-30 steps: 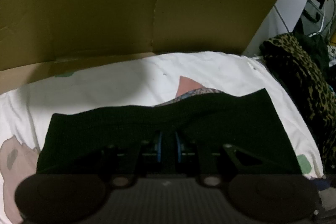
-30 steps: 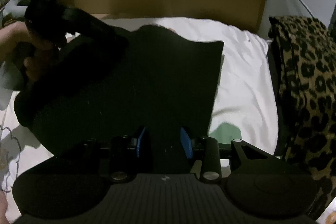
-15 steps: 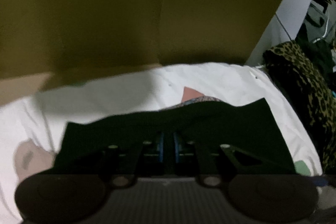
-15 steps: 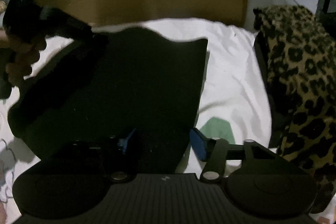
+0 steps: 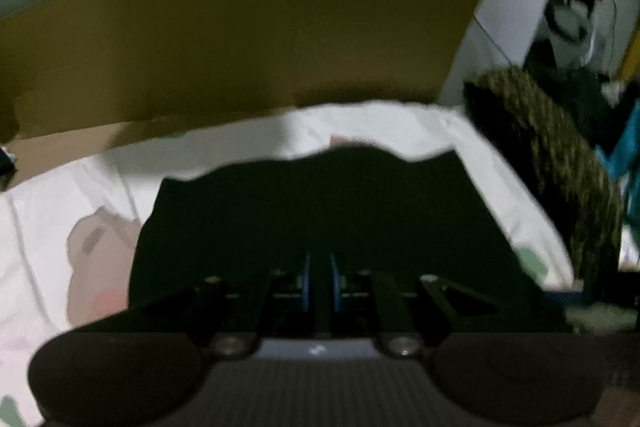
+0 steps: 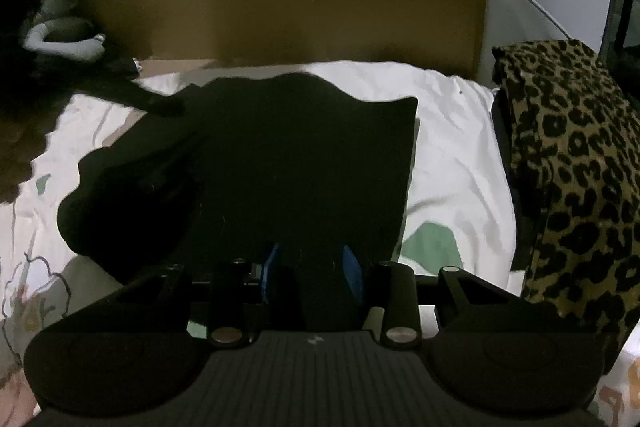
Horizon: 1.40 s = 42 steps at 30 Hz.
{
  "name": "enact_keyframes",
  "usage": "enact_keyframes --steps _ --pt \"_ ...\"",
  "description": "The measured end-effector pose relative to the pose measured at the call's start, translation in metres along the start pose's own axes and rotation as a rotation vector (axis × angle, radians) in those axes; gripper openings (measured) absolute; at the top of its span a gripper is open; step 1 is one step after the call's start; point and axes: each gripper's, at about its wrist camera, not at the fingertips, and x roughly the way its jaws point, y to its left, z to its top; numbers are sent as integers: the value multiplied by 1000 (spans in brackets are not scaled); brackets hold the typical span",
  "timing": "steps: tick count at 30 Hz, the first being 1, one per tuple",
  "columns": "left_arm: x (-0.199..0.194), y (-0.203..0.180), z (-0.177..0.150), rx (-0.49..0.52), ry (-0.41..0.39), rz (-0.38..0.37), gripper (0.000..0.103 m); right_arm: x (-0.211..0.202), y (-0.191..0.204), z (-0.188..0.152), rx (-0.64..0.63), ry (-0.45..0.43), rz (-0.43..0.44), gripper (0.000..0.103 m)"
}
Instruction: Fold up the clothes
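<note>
Since a second ago the left gripper has lifted its edge of the black garment, so that more of the white printed sheet shows at the far left and the cardboard panel sits lower in the left wrist view. Its blue pads are pinched narrow on the dark cloth, which hangs in front of them and hides their tips. The garment's far edge runs wavy across the sheet, with bare bedding beyond it up to the cardboard.

From the right wrist view, the garment lies spread on the sheet, its right edge straight and its left side bunched into a dark fold. The right gripper has its jaws closing, after widening half a second ago; the garment's near edge lies between the blue pads, which do not visibly press it. Right of the garment a strip of open sheet reaches a leopard-print cloth heaped at the bed's edge.
</note>
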Motion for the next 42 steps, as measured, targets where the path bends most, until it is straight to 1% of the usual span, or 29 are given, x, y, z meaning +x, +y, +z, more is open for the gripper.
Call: enact_keyframes --steps 2,5,7,9,11,17,23,26,27,33,35,36,38,40,42 --pt "-6 -5 -12 15 19 -5 12 1 2 -1 -12 6 -1 42" --pt "-11 -11 -27 -7 45 -47 12 1 3 0 -13 1 -1 42" --pt "-14 -18 -35 1 53 -59 12 1 5 0 -11 1 2 41" --pt "-15 -24 -42 5 65 -70 12 1 7 0 -15 10 7 36" --pt "-13 -25 -48 0 76 -76 12 0 9 -2 -15 15 11 36" --pt "-5 -17 -65 -20 96 -31 12 4 13 -9 -18 40 4 36" --pt "-14 -1 -80 -28 98 5 13 10 12 -16 -44 71 -4 37" --pt "-20 12 -88 -33 95 39 13 12 11 -19 -54 73 0 37" --pt "-23 15 -92 -36 95 49 11 13 11 -19 -58 74 0 37" --pt "-33 31 -107 -34 104 124 11 18 9 -23 -89 70 4 36" --pt "-34 39 -111 -54 114 145 14 18 8 -23 -92 68 9 36" --pt "-35 43 -113 -61 114 154 18 19 7 -24 -87 67 12 36" --pt "-37 48 -115 -65 115 169 23 20 5 -24 -79 65 18 36" --pt "-37 51 -117 -62 126 192 22 21 3 -23 -71 66 23 36" --pt "-39 57 -118 -81 145 215 22 21 1 -20 -47 77 29 35"
